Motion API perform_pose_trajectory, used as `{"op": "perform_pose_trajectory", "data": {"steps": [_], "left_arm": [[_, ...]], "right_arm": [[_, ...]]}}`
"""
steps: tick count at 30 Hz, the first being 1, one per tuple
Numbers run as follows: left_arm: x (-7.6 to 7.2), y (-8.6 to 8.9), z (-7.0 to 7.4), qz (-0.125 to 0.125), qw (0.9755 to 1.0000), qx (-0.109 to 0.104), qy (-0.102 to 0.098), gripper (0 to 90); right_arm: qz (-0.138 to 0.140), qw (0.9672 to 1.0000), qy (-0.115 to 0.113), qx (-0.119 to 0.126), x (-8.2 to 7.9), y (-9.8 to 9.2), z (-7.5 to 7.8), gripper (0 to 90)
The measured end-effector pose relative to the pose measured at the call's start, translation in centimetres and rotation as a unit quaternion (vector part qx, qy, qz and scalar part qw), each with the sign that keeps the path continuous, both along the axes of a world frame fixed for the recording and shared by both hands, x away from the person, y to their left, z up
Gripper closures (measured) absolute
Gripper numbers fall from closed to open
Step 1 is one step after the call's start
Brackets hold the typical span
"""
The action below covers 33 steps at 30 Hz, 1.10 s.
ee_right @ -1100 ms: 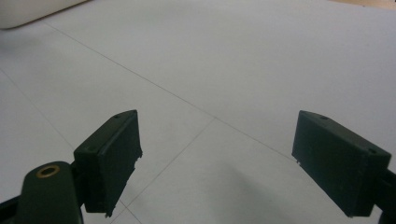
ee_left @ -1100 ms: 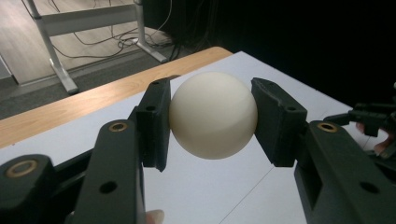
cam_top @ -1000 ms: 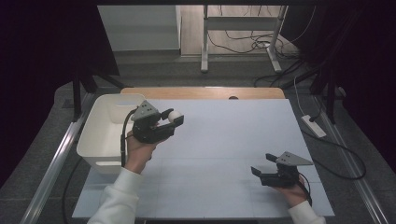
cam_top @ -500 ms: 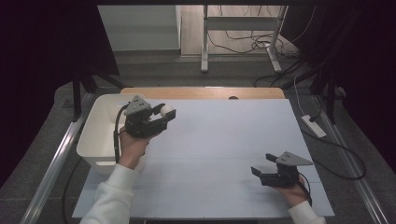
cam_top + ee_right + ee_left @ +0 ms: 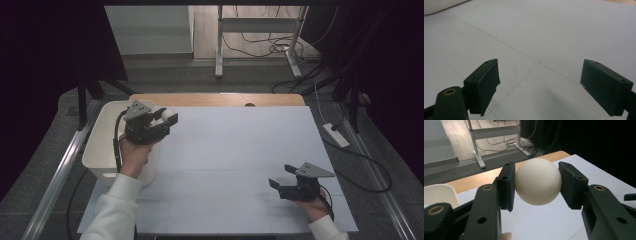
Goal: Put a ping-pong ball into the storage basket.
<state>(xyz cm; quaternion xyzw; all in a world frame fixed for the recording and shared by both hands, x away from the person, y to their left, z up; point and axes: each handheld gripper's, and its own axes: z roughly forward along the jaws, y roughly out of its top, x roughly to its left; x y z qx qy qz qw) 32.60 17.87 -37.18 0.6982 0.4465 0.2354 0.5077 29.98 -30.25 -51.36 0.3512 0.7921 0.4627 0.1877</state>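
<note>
The ball is cream-white, plain and matte. The left gripper and right gripper are black — each topped with a grey plate. The bin is off-white. The table is pale grey-white with thin grey lines — its far edge tan wood.

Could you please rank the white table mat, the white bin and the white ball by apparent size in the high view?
1. white table mat
2. white bin
3. white ball, held by the left gripper
</note>
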Motion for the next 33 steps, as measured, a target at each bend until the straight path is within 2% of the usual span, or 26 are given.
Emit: {"op": "perform_pose_trajectory", "data": {"steps": [15,33], "left_arm": [[0.4,2.4,-0.2,0.04,0.9992,-0.001,0.004,50.7],[0.9,4.7,-0.6,0.082,0.9965,0.005,0.012,50.6]], "right_arm": [[-0.001,1.0,0.0,0.0,0.0,0.0,0.0,15.2],[-0.003,1.0,0.001,0.0,0.0,0.0,0.0,15.3]]}}
